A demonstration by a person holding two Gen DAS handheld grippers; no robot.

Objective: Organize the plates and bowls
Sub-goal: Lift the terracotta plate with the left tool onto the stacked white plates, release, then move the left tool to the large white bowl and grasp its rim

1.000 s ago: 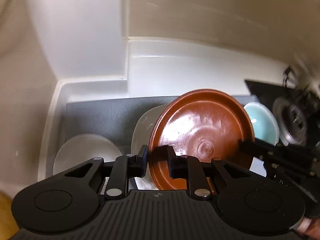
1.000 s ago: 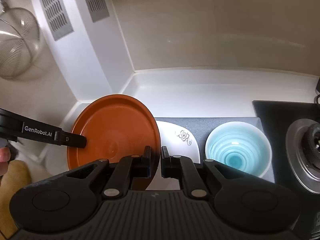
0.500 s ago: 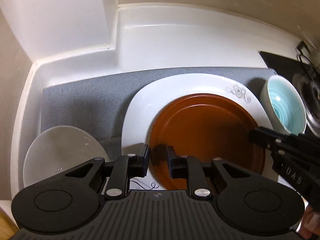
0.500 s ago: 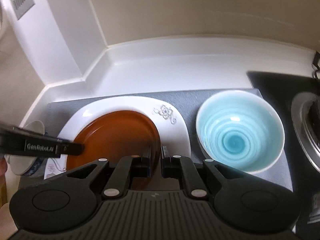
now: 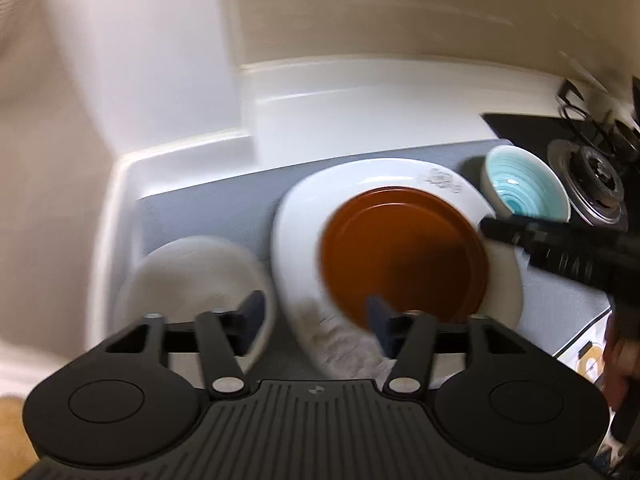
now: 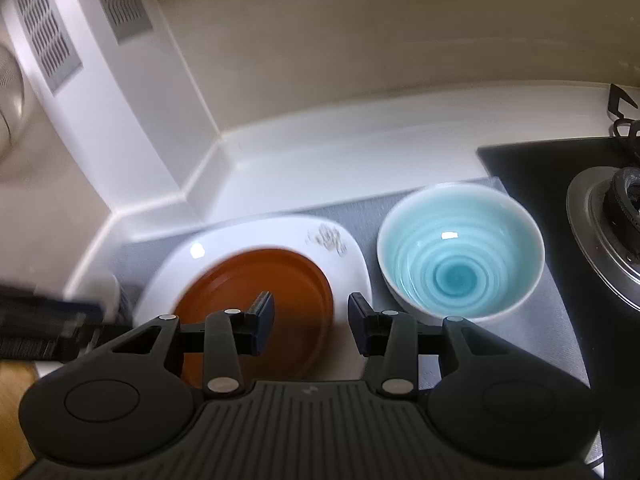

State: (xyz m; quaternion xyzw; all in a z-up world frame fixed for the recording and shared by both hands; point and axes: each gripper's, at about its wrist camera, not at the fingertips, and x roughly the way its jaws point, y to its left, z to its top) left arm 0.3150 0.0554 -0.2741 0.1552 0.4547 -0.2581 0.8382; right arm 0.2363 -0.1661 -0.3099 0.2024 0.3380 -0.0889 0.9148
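Note:
A brown plate (image 5: 404, 252) lies flat on a white squarish plate (image 5: 304, 216) with a floral mark, both on a grey mat (image 5: 216, 204). My left gripper (image 5: 316, 314) is open and empty, just in front of the plates. A white bowl (image 5: 188, 276) sits at the left, behind its left finger. In the right wrist view the brown plate (image 6: 280, 280) rests on the white plate (image 6: 256, 236), and a light blue bowl (image 6: 460, 252) stands to the right. My right gripper (image 6: 310, 316) is open and empty above the brown plate's near edge.
A white counter (image 6: 360, 148) meets a beige wall behind the mat. A black gas hob (image 6: 560, 184) with a burner (image 6: 616, 220) lies at the right. A white vented panel (image 6: 60, 40) rises at the left.
Both grippers carried the tilted brown plate down onto the white plate, then opened and let it go. Both have drawn back a little.

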